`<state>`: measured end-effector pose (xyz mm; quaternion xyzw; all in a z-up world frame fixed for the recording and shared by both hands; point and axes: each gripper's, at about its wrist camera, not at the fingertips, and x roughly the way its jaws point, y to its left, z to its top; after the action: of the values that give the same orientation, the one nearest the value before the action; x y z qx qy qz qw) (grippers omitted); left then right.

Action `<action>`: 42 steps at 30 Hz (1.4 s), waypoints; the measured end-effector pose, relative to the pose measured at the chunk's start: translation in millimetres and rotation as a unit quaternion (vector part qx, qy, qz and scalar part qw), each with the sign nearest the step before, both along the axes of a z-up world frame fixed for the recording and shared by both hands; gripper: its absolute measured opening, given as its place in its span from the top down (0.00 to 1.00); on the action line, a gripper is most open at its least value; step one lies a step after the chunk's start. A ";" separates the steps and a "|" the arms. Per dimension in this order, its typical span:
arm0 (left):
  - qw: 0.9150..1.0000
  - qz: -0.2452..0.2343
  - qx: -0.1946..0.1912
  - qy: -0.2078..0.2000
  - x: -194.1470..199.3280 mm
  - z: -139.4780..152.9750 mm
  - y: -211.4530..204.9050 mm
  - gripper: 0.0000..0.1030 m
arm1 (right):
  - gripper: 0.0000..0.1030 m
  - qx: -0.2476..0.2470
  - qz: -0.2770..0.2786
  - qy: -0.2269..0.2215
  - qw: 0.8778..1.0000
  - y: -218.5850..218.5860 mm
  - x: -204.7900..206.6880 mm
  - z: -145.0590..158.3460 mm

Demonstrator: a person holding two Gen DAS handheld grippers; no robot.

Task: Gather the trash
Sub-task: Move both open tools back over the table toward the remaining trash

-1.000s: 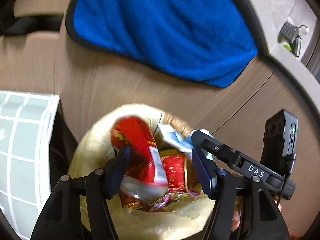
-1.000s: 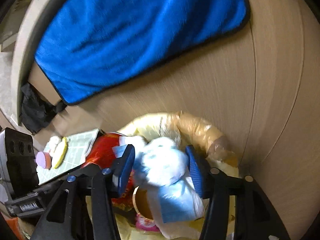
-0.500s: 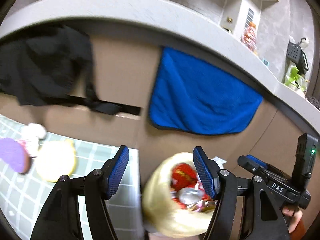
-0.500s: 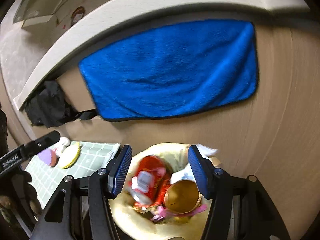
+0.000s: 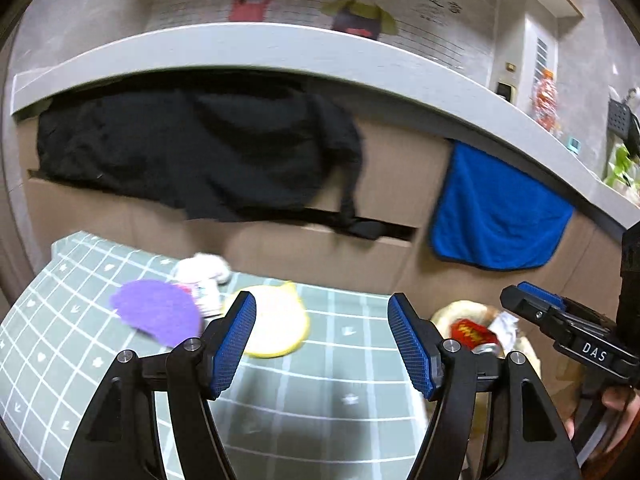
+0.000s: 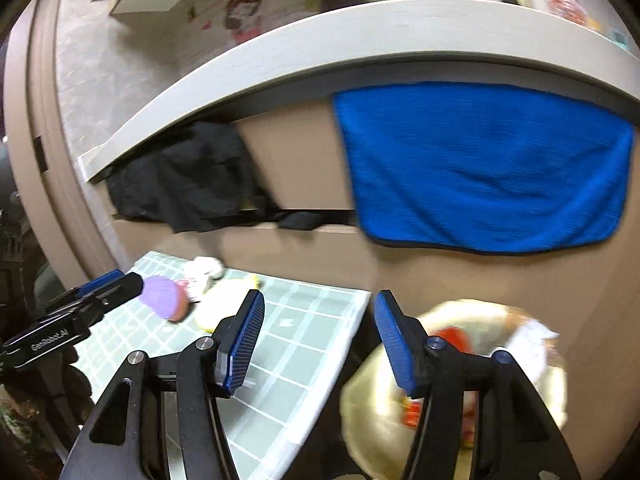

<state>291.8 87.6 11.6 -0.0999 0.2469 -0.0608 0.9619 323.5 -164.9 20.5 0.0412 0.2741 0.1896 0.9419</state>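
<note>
My left gripper (image 5: 319,320) hovers over the green checked tablecloth (image 5: 320,400), its jaws opening with nothing between them. On the cloth ahead lie a purple round pad (image 5: 156,312), a yellow round pad (image 5: 276,328), a white crumpled wad (image 5: 202,270) and a small pink-and-white packet (image 5: 202,296). To the right stands the trash bin (image 5: 452,316) lined with a yellowish bag, a red packet (image 5: 470,330) inside it. My right gripper (image 6: 320,320) is open and empty, between the table edge and the bin (image 6: 460,380).
A blue towel (image 6: 480,168) and a black cloth (image 5: 192,152) hang from the brown cabinet front under a grey counter (image 5: 280,48). The cabinet stands close behind the table and bin. A hand (image 5: 618,404) holds the right gripper at the frame edge.
A second ago the left gripper had a red packet and the right a white wad over the bin. Both now are empty, have risen and swung left toward the table.
</note>
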 end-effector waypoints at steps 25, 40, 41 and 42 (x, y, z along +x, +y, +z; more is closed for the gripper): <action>0.984 -0.021 -0.106 0.143 134.8 -98.3 175.7 0.31 | 0.47 -0.054 0.101 0.070 0.991 115.4 41.3 -58.8; 0.983 -0.083 -0.082 0.143 50.3 -85.9 163.3 0.31 | 0.63 -0.086 0.097 0.132 0.983 176.0 138.2 -120.6; 0.984 -0.079 -0.081 0.136 56.9 -80.2 166.9 0.31 | 0.67 -0.079 0.105 0.144 0.981 179.6 141.7 -125.7; 0.985 -0.077 -0.079 0.132 64.2 -77.0 170.7 0.31 | 0.68 -0.067 0.112 0.147 0.980 179.8 141.8 -127.7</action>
<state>356.0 258.2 -65.4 -0.1635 0.3736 -0.1407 0.9022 465.3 14.9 -107.1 -0.0259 0.4246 0.2671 0.8647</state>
